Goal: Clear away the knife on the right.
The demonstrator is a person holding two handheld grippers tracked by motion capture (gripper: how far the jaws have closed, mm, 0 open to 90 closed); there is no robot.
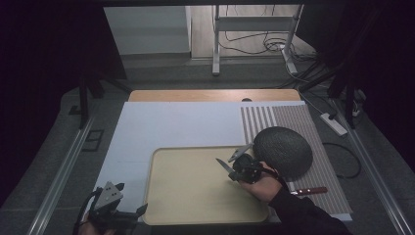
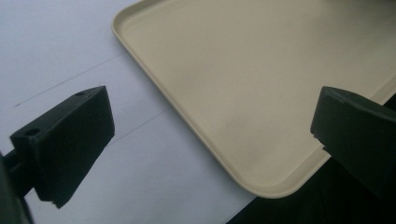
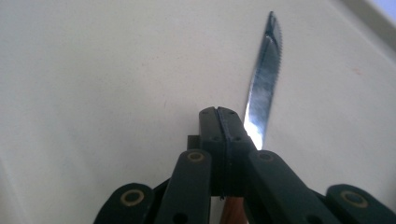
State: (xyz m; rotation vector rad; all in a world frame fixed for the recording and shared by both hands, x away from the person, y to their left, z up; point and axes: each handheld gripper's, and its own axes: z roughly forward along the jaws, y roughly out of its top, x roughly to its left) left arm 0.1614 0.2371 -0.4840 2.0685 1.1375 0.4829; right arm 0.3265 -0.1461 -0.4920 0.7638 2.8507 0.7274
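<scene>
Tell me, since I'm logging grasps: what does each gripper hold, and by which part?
The right gripper is shut on a knife, gripping the handle just behind the blade. The left gripper is open and holds nothing.

Most of the tray (image 1: 195, 196) lies bare at lower centre of the high view, open to my fingers, as does the white surface (image 1: 171, 122) above it. At the tray's right edge, the dark woven dome (image 1: 283, 151) and a second knife (image 1: 308, 190) crowd the way.
</scene>
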